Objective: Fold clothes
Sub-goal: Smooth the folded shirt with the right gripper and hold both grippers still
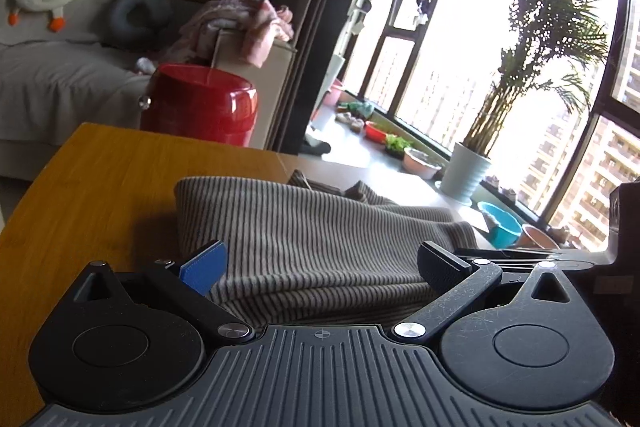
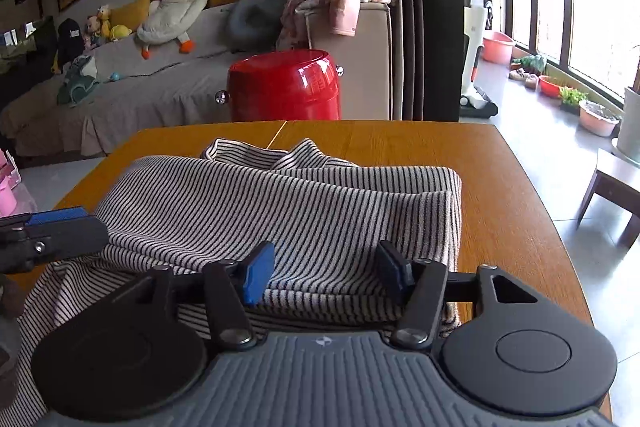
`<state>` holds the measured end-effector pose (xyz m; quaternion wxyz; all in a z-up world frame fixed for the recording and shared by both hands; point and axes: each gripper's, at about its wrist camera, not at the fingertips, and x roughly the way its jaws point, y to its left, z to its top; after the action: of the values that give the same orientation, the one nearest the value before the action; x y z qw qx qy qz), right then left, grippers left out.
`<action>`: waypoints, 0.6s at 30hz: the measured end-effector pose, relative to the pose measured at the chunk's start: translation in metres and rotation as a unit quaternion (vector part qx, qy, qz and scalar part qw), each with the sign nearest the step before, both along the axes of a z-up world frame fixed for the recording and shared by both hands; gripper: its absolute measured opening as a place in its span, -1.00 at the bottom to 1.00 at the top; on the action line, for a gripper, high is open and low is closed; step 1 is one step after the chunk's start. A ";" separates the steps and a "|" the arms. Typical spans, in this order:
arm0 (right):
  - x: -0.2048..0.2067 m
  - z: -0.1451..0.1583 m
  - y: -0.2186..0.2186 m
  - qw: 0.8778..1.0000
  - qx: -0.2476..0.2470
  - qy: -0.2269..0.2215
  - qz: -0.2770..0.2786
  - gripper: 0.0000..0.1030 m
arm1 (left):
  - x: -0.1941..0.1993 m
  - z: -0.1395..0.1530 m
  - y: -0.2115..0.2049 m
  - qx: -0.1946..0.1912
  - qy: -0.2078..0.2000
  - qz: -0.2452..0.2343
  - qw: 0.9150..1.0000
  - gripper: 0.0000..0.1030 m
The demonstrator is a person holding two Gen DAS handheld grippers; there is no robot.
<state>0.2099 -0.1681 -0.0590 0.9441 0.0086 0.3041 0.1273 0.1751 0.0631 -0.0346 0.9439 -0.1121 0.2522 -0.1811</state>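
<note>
The striped garment point(image 2: 280, 211) lies part-folded on the wooden table point(image 2: 500, 179), its doubled edge running across the middle and a loose collar bunched toward twelve o'clock. Nearest in the right wrist view, the right gripper point(image 2: 326, 277) sits over the near hem, its fingers apart with striped cloth lying between the blue pads; whether the pads press on the fabric cannot be told, though a gap shows on both sides. At nine o'clock in that view the left gripper point(image 2: 56, 227) reaches in over the garment's left edge. In its own view the left gripper point(image 1: 320, 263) has its fingers spread wide over the cloth, gripping nothing.

Judging by this, one fold is laid and a fresh grip on the near edge is being set up. The next move likely calls for both grippers to pinch matching corners evenly, then carry them toward twelve o'clock. Beyond the table stands a red bin point(image 2: 284, 85), then a sofa point(image 2: 140, 95).
</note>
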 end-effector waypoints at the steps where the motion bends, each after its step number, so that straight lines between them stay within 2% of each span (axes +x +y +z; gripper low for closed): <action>1: 0.001 0.000 -0.001 1.000 0.002 0.000 0.001 0.18 | 0.003 -0.002 -0.001 0.005 0.010 0.004 1.000 1.00; 7: 0.016 0.000 -0.003 1.000 0.009 0.001 0.004 0.18 | 0.019 -0.008 0.000 0.007 0.039 0.015 0.999 1.00; 13: 0.025 -0.001 -0.002 1.000 0.016 -0.001 0.004 0.19 | 0.031 -0.009 0.002 0.011 0.042 0.022 0.999 1.00; 18: 0.019 0.000 -0.008 1.000 0.030 -0.002 0.004 0.20 | 0.027 -0.008 0.002 0.017 0.037 0.024 0.999 1.00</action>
<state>0.2294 -0.1766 -0.0590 0.9435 0.0351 0.2983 0.1402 0.2017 0.0654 -0.0428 0.9397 -0.1085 0.2874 -0.1500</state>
